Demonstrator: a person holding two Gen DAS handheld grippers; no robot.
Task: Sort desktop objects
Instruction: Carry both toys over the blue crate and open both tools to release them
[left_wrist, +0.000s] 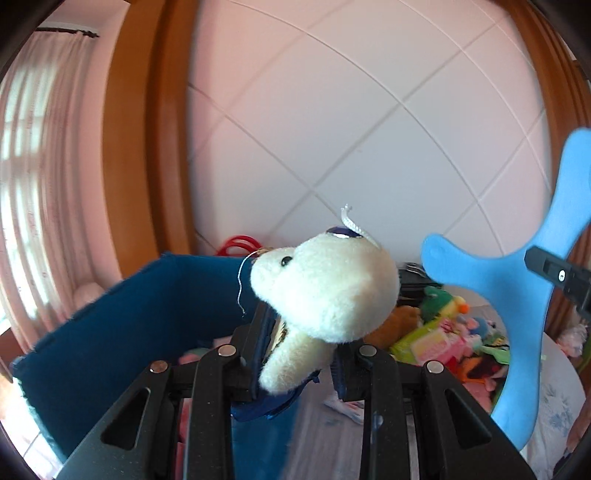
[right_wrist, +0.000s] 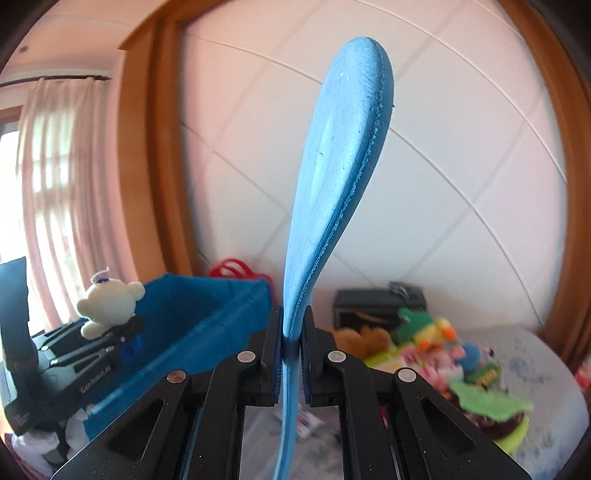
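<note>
L gripper (left_wrist: 295, 354) clamps white plush bear (left_wrist: 325, 288); blue bin (left_wrist: 147, 302) just ahead-left, nearer this hand. R gripper (right_wrist: 292, 354) pinches blue boomerang (right_wrist: 332, 184), long axis upright; bin probably further left.

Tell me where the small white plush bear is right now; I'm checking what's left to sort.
The small white plush bear is clamped in the left gripper, raised beside the dark blue fabric bin; the right wrist view shows it at far left.
</note>
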